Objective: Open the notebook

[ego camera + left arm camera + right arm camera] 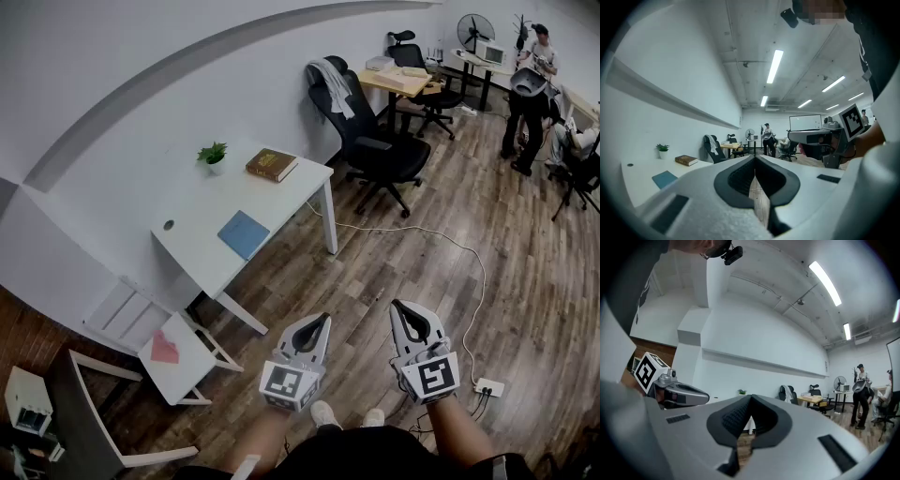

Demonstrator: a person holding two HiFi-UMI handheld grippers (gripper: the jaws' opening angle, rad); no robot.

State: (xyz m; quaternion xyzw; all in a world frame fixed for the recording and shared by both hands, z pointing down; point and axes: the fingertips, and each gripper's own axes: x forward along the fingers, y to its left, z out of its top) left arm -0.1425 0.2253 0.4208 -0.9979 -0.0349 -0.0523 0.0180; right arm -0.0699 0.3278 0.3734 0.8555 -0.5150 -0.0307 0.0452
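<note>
Task not started. Blue notebook (pixel 244 233) lies flat and closed on the white desk (pixel 202 202), near the edge facing the room, well apart from both claws. Brown book (pixel 272 164) and small potted plant (pixel 213 156) sit further back on the same desk; neither touches the notebook. I take the thin blue one as the target, not the thick brown one; that's a judgement call.

Person stands out on the wood floor, off the desk, both tools held low in front of the body. Left gripper (pixel 324 319): jaws pressed together, tips meeting, nothing between them, touching nothing. Right gripper (pixel 397 306): same, closed up and empty.

Left to do: everything. Walk up, reach the desk, get a jaw under the cover edge, lift it over. Probably one claw pins, the other flips.
</note>
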